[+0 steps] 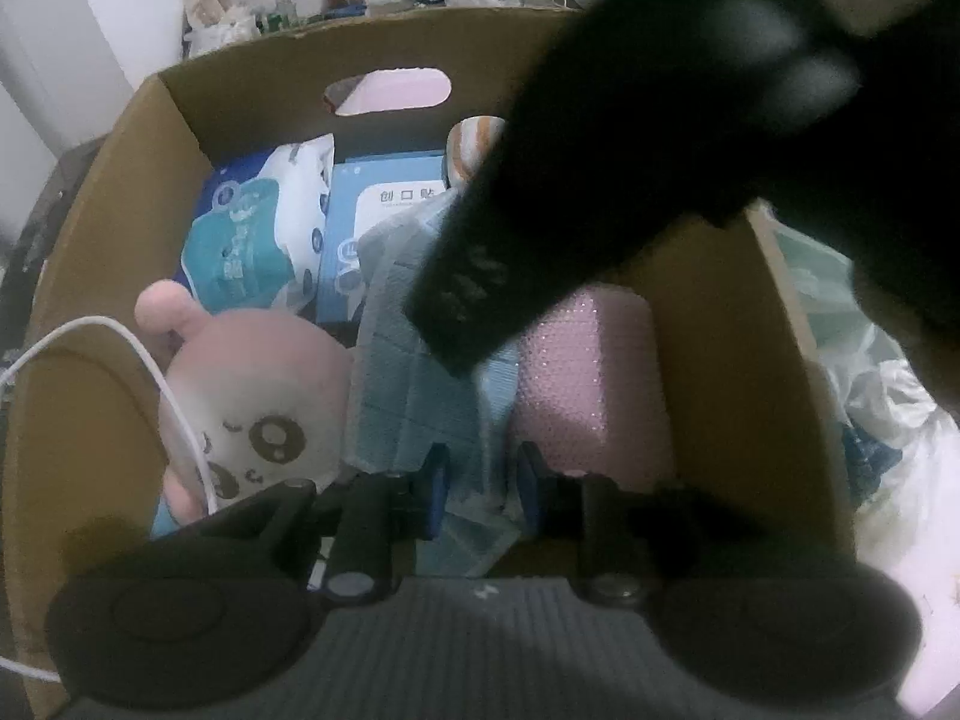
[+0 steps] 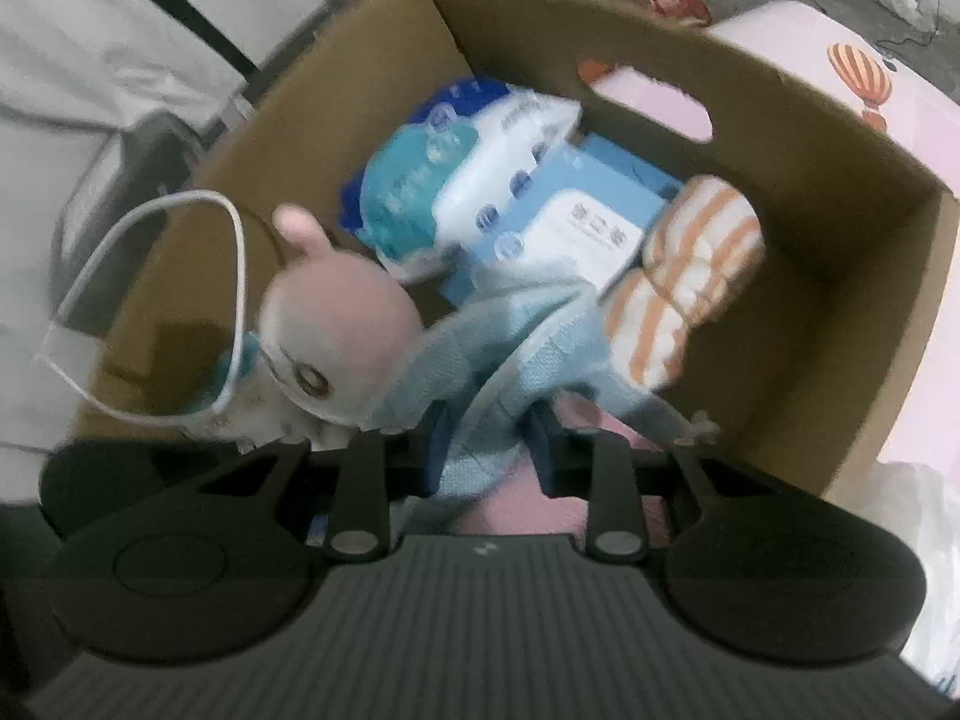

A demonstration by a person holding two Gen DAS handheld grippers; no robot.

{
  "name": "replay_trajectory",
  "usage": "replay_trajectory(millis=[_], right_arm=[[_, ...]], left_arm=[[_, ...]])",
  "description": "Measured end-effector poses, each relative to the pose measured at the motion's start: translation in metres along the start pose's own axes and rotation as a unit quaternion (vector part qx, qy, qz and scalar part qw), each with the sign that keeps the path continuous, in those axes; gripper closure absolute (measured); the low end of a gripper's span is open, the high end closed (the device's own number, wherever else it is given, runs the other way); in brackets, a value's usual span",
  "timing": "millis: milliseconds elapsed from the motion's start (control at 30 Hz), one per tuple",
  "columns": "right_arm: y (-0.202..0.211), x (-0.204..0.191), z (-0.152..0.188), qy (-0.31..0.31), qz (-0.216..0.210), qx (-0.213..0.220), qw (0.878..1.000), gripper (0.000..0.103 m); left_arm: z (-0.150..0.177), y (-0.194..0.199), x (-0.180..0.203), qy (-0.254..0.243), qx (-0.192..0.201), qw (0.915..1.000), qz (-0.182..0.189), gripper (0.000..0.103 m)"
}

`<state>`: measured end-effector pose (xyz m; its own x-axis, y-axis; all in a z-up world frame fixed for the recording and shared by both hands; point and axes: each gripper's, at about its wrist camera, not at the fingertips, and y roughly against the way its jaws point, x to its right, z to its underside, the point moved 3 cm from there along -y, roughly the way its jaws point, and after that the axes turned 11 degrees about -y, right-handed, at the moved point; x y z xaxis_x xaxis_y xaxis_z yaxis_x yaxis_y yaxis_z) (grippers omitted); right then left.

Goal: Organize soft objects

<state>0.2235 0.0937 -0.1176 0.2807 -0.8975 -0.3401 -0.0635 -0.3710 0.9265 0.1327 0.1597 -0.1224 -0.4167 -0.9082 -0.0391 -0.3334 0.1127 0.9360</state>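
Note:
A cardboard box (image 1: 120, 204) holds a pink plush toy (image 1: 252, 384), a light blue cloth (image 1: 414, 384), a pink bubble-wrap pad (image 1: 591, 378), a tissue pack (image 1: 258, 228), a blue plaster box (image 1: 384, 210) and an orange-striped soft item (image 2: 690, 276). My left gripper (image 1: 477, 495) stands over the blue cloth with its blue pads a little apart, the cloth between them. My right gripper (image 2: 489, 438) is shut on the blue cloth (image 2: 492, 360) inside the box (image 2: 840, 228). The plush (image 2: 336, 324) lies to its left. The right gripper's black body (image 1: 600, 180) crosses the left wrist view.
A white cable (image 1: 150, 384) loops over the box's left wall and shows in the right wrist view (image 2: 234, 276). A pink balloon-print box (image 2: 852, 78) stands behind the box. Plastic bags (image 1: 870, 372) lie right of it. A cluttered shelf (image 1: 288, 6) is at the back.

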Motion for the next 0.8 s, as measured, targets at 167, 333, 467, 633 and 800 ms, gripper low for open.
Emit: replay_trajectory(millis=[167, 333, 467, 633, 800], right_arm=[[0.014, 0.002, 0.007, -0.022, -0.014, 0.018, 0.999, 0.076], [0.054, 0.008, 0.021, -0.090, -0.051, 0.071, 0.992, 0.061], [0.098, 0.014, 0.043, -0.168, -0.083, 0.108, 0.976, 0.045], [0.153, 0.008, 0.081, -0.174, -0.051, 0.167, 0.969, 0.018], [0.189, 0.016, 0.130, -0.161, -0.020, 0.238, 0.958, 0.014]], left_arm=[[0.001, 0.012, -0.012, 0.029, 0.009, 0.9994, 0.015, 0.048], [0.009, 0.043, -0.014, 0.056, 0.024, 0.9975, 0.037, 0.031], [0.011, 0.071, -0.008, 0.059, 0.017, 0.9973, 0.039, 0.023], [0.014, 0.101, 0.008, 0.037, 0.036, 0.9986, -0.013, 0.012], [0.022, 0.110, 0.023, 0.042, 0.051, 0.9947, -0.079, 0.008]])
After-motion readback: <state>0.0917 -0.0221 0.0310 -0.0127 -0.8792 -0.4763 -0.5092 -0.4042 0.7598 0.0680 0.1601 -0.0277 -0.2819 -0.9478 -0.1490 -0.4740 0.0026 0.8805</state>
